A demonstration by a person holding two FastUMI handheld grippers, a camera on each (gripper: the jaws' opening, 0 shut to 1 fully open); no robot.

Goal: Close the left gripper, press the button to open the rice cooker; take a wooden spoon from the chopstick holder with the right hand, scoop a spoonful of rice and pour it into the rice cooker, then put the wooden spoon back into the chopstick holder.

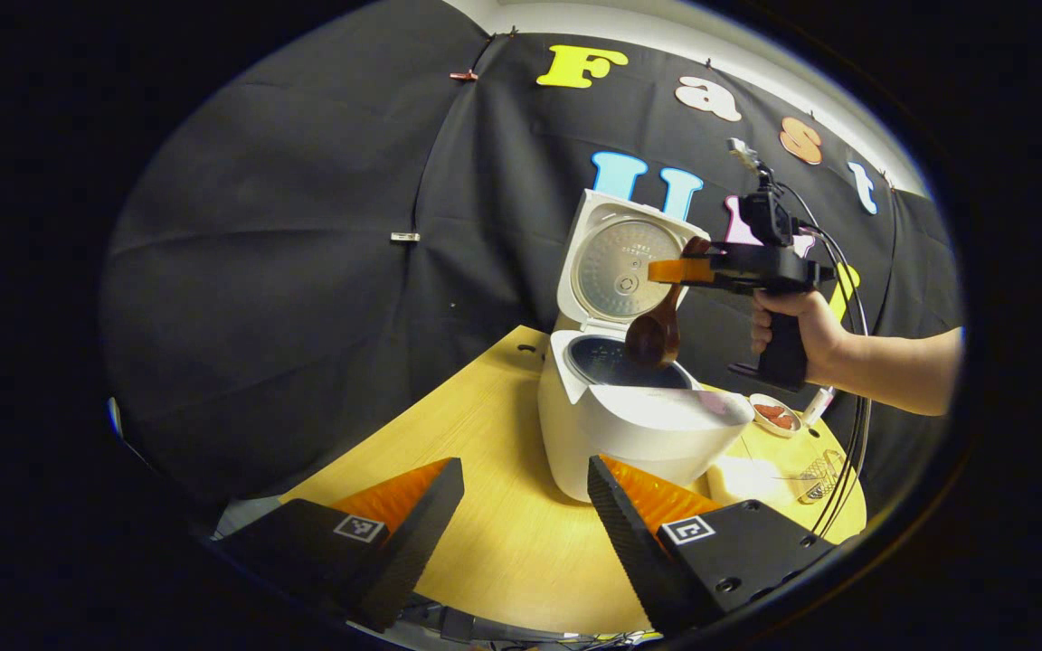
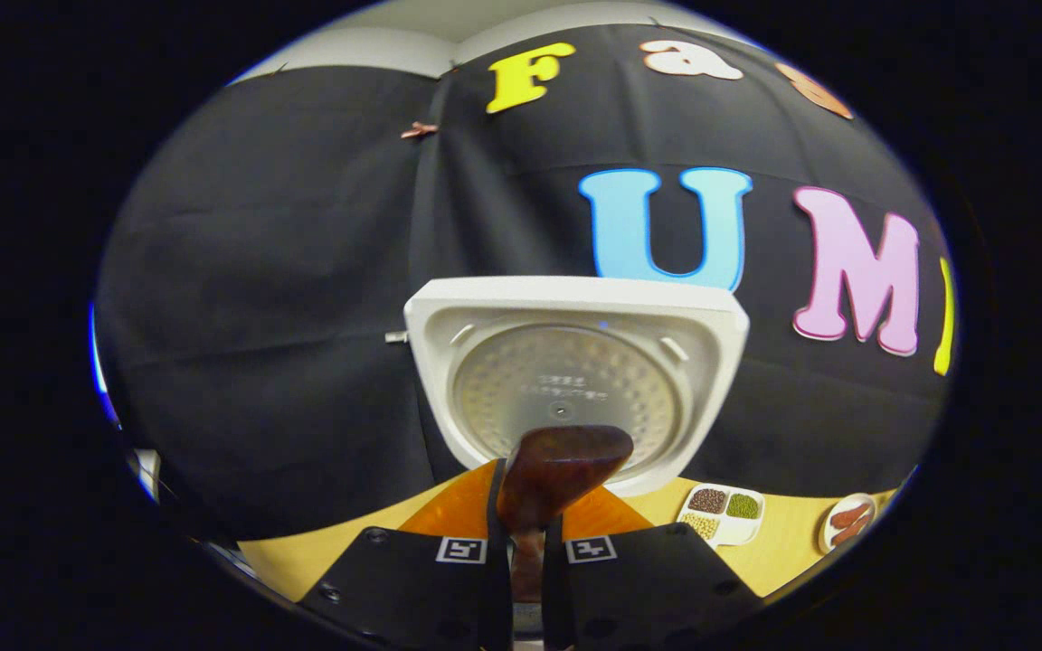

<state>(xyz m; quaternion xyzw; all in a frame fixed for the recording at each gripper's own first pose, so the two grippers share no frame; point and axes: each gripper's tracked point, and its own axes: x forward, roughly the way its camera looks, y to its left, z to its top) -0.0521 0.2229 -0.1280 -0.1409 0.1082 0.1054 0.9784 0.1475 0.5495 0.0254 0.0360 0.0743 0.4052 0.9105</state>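
Nearest the lens in the right gripper view, we see the right gripper (image 2: 527, 551) clamped on the handle of the wooden spoon (image 2: 557, 470), both fingers pressing it. In the left gripper view the same spoon (image 1: 654, 333) hangs bowl-down over the open pot of the rice cooker (image 1: 639, 425), apparently tipped to pour; we cannot tell whether rice is leaving it. The lid (image 1: 620, 262) stands upright, so we judge the button press done, the spoon fetched and the scoop made; what remains is finishing the pour and returning the spoon to the chopstick holder, which we cannot identify with confidence. The hand (image 1: 797, 330) grips the tool's handle from the right, forearm level, holding it above the pot. The left gripper (image 1: 521, 515) hovers low over the table (image 1: 485, 434), fingers apart, holding nothing. Small dishes (image 2: 724, 511) sit beyond.
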